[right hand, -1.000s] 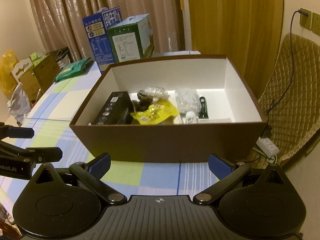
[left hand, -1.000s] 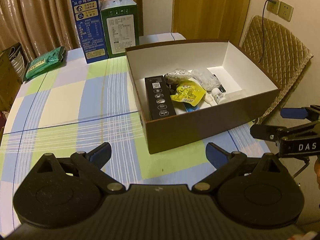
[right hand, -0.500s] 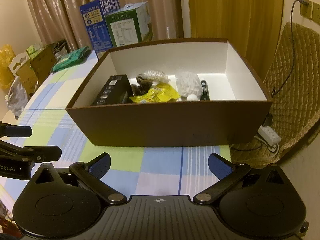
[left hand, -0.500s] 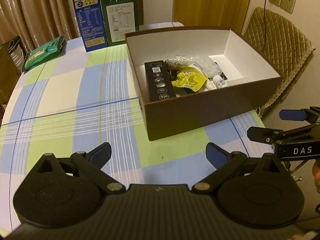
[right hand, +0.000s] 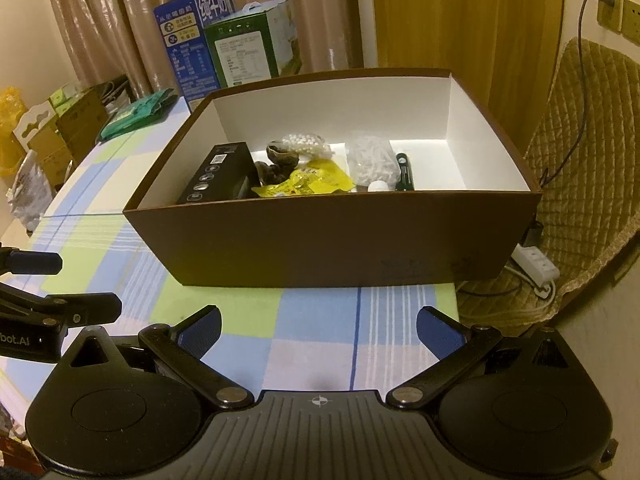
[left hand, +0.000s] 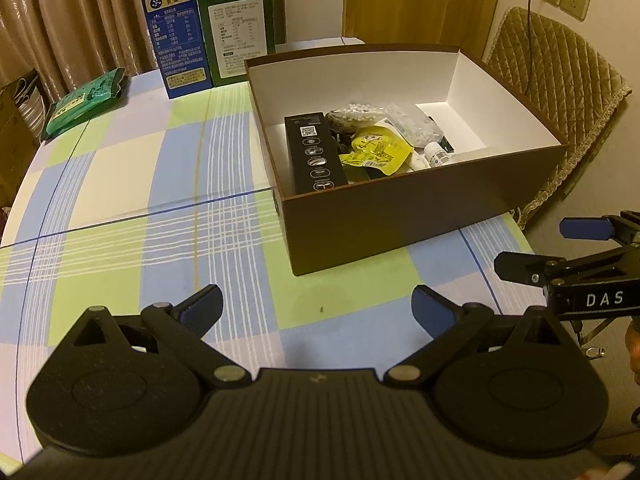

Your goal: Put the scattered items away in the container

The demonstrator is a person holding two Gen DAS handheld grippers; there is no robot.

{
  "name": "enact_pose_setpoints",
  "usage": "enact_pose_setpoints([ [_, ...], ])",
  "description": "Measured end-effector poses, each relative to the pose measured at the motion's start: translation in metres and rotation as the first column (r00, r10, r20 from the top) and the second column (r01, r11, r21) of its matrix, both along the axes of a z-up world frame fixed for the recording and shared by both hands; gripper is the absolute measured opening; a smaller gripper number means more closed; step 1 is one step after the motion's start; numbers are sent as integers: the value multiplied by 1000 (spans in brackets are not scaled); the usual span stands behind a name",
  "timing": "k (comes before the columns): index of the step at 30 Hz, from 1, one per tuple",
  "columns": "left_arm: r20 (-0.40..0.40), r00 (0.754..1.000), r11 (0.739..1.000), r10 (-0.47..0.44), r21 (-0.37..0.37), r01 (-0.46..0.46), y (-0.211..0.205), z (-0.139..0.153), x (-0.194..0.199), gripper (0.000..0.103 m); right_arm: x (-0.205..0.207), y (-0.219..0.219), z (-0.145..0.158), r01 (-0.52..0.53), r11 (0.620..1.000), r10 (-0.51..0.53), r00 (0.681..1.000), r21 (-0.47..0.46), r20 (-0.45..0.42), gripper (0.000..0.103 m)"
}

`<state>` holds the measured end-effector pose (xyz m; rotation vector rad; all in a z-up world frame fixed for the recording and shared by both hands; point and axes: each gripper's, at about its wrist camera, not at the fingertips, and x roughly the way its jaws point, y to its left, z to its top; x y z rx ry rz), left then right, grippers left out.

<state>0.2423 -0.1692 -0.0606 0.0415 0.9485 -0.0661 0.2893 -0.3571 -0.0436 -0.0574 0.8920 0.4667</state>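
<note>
Both the left gripper (left hand: 316, 306) and right gripper (right hand: 318, 328) hover empty with fingers spread wide, well short of the brown box (right hand: 320, 236); the black carton (left hand: 315, 153), yellow packet (left hand: 376, 149) and small bottle (left hand: 437, 155) lie inside, so the tidying looks essentially done.

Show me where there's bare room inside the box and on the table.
The brown box is bare at its right end, past the dark pen; its left and middle are crowded around the black carton. The checked tablecloth is bare left of the box, up to the green packet.
</note>
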Motion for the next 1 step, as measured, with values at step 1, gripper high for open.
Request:
enact_pose_setpoints([
  [1, -1, 1000, 1000, 1, 2, -1, 0, 0, 0, 99, 0, 0, 0, 0, 1000, 0, 1000, 0, 0, 101],
])
